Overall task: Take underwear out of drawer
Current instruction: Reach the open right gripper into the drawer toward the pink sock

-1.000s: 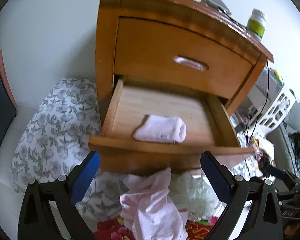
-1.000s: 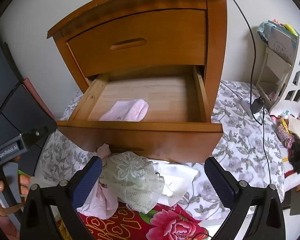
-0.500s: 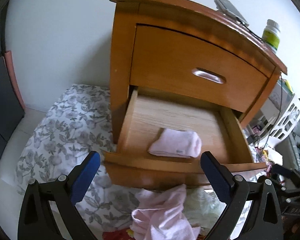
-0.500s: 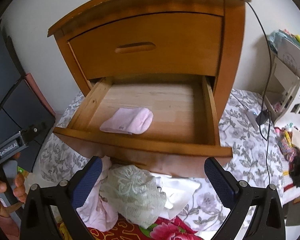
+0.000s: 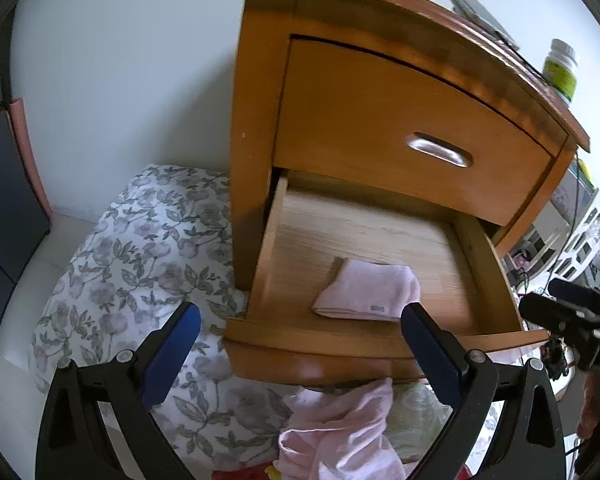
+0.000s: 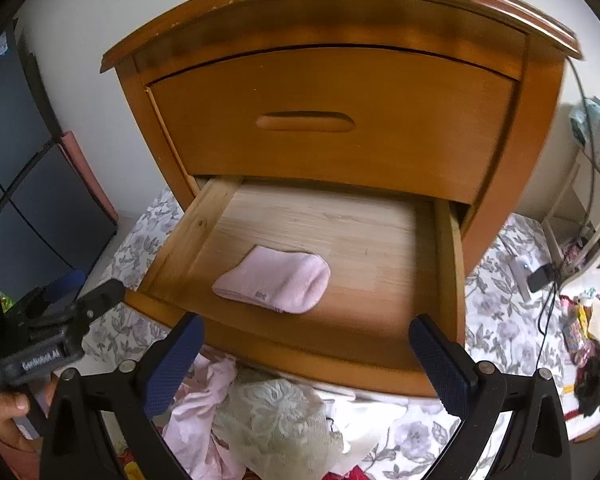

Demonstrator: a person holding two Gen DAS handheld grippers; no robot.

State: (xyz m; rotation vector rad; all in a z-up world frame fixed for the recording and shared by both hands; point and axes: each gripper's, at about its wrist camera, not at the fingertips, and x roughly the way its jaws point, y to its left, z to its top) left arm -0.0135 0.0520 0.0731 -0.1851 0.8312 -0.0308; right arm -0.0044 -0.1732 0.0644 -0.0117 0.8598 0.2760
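Both claws have come nearer to the nightstand [image 6: 340,92] than half a second ago, and the lower drawer [image 6: 320,344] now fills more of each view, seen more from above. One folded pink piece of underwear [image 6: 274,280] lies flat on the drawer floor, toward its left-front part, apart from all four walls. The right claw [image 6: 308,356] hangs over the drawer's front edge with its jaws spread wide and nothing between them; the left claw [image 5: 300,344] is likewise wide open and empty, a little to the left of the drawer front.

This looks like the approach step: the drawer is open, the garment not yet touched. The next move calls for one claw to clear the raised front edge, dip into the drawer, and pinch the fold from above.

Room is fair but bounded. The closed upper drawer [image 6: 332,120] overhangs the back of the opening, so entry must be from the front and above. The side walls stand well apart from the garment. Loose clothing [image 6: 276,420] is heaped on the floral bedding [image 5: 148,280] just below the drawer front.
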